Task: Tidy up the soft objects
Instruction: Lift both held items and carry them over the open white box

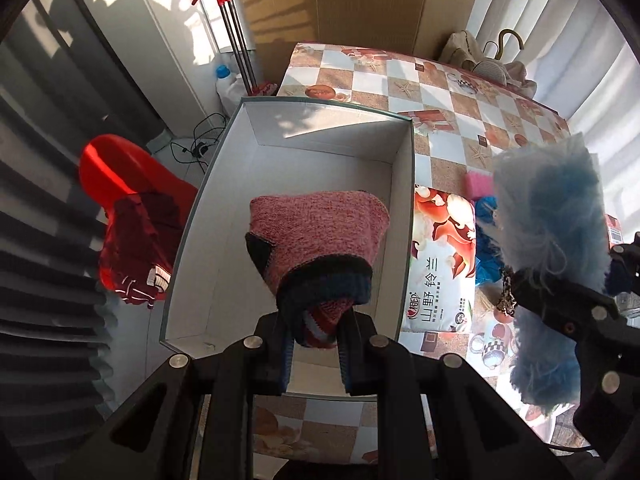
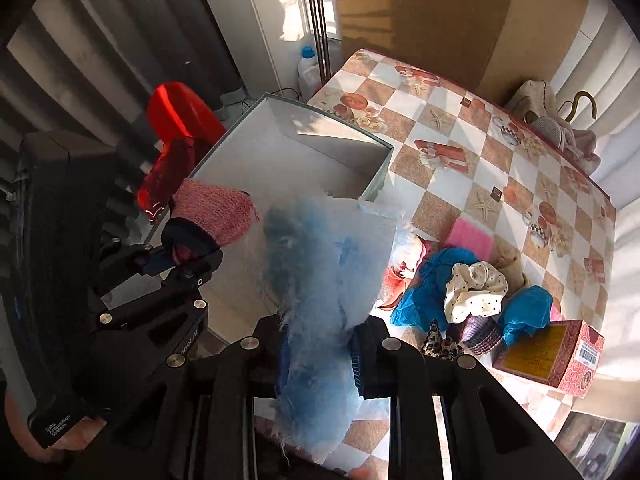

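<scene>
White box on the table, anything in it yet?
Empty, as far as visible. The white box shows bare floor and walls; the pink sock hangs above it in the left gripper.

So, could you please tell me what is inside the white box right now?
The white box looks empty; the pink knit sock hanging from the left claw covers part of its floor.

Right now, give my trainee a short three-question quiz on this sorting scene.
1. True or false: the white box has nothing lying on its floor.
2. What does the left hand-held gripper hold? A) pink knitted hat B) tissue pack C) sponge
3. Fill in: the right hand-held gripper holds a fluffy ____ cloth.

Key: 1 true; 2 A, the pink knitted hat; 3 blue, the blue cloth.
</scene>
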The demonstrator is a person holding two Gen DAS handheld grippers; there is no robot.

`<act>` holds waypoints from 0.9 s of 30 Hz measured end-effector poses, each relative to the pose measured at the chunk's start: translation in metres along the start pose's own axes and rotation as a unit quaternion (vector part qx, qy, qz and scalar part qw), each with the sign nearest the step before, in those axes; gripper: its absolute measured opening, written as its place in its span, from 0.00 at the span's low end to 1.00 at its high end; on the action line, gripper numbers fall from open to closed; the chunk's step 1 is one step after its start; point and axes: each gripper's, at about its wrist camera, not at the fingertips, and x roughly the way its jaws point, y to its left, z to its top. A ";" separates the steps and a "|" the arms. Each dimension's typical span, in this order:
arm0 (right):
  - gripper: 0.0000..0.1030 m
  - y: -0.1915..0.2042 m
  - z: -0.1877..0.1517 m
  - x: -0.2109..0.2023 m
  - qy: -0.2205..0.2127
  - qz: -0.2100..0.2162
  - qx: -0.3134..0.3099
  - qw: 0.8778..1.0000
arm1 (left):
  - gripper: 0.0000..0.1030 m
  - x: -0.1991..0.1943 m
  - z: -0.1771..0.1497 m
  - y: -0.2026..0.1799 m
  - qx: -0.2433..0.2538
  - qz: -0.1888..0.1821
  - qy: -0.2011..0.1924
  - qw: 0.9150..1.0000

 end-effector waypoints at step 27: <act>0.24 0.032 0.007 0.000 -0.025 0.009 -0.053 0.998 | 0.20 0.004 -0.014 0.052 -0.059 0.002 0.011 0.998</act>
